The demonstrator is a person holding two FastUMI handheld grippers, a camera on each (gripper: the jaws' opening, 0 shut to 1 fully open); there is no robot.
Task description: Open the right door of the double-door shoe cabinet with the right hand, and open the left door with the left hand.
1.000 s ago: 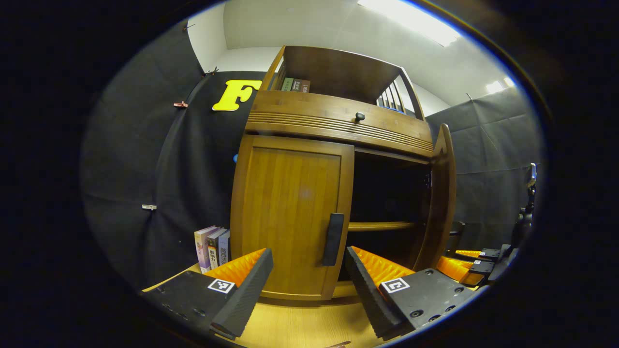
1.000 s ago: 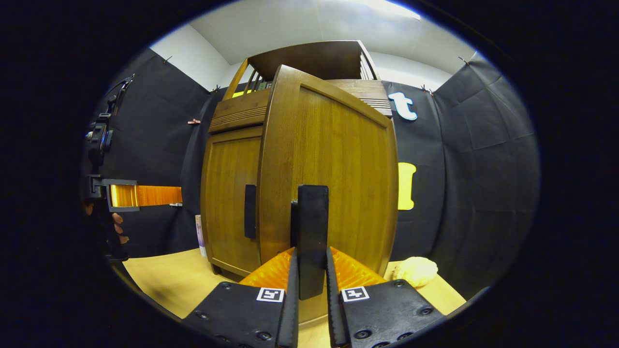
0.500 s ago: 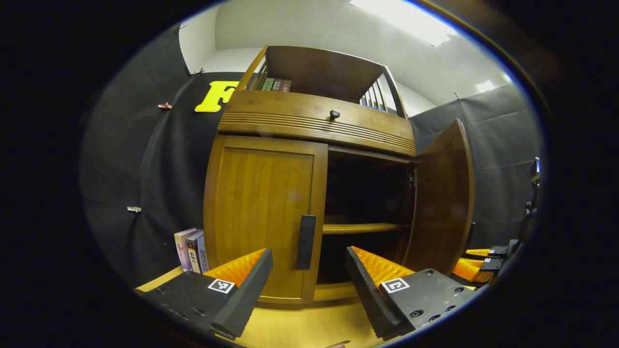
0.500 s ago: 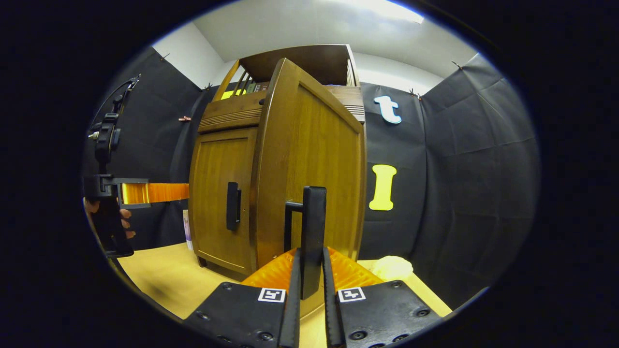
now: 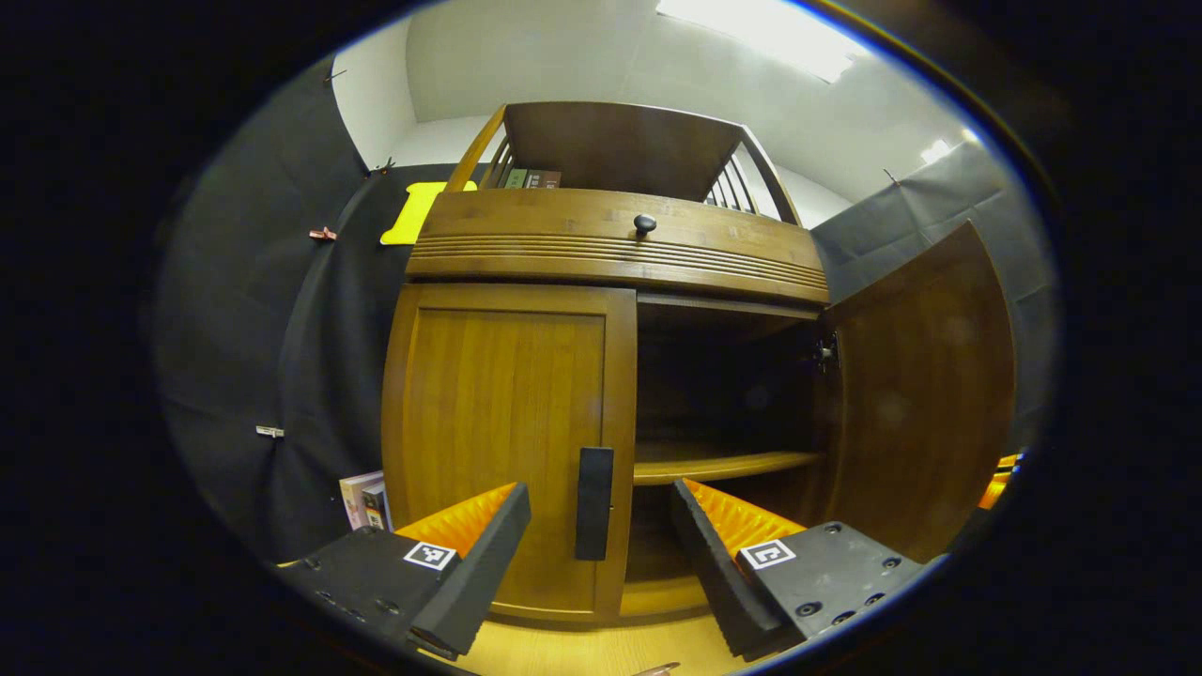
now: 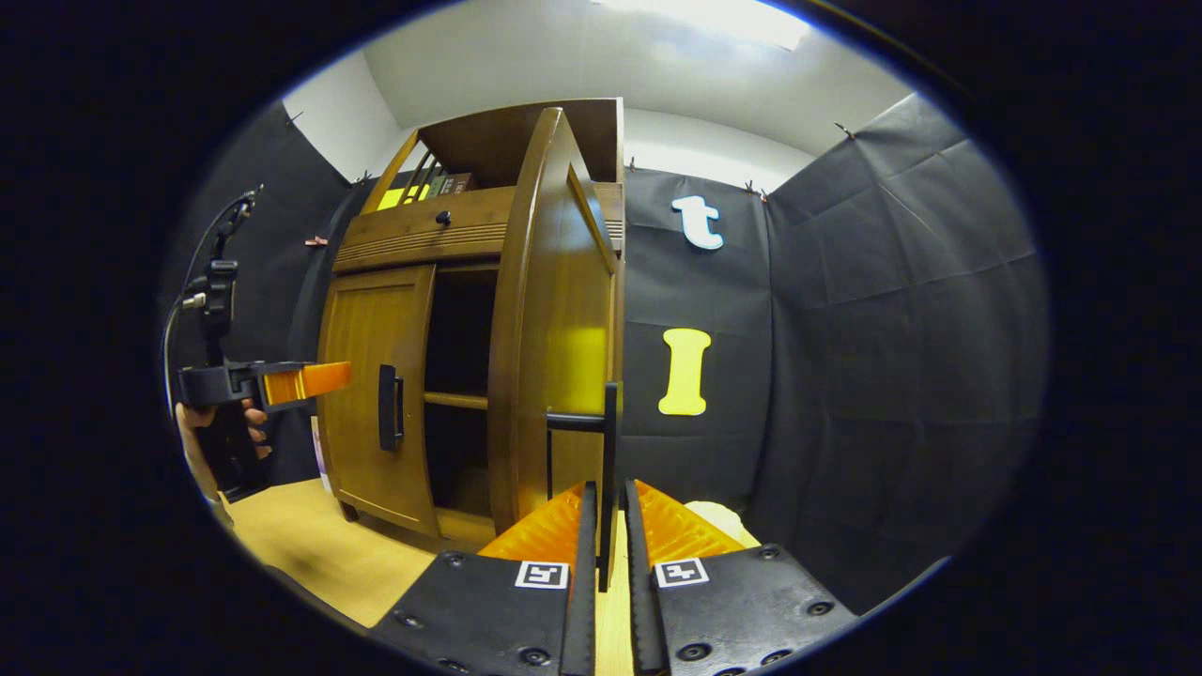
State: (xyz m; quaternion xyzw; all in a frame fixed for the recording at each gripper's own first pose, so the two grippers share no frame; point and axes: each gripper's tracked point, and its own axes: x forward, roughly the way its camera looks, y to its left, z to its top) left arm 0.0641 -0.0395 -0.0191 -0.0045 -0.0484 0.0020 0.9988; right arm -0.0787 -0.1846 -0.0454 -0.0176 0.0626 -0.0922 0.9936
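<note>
Left gripper view — the left gripper is spread wide and holds nothing. The left door's handle, an upright bar, stands straight ahead between the fingers, not yet touched; the left door is closed.

Right gripper view — the right gripper is clamped on the right door's handle; the right door stands swung open, edge-on ahead.
</note>
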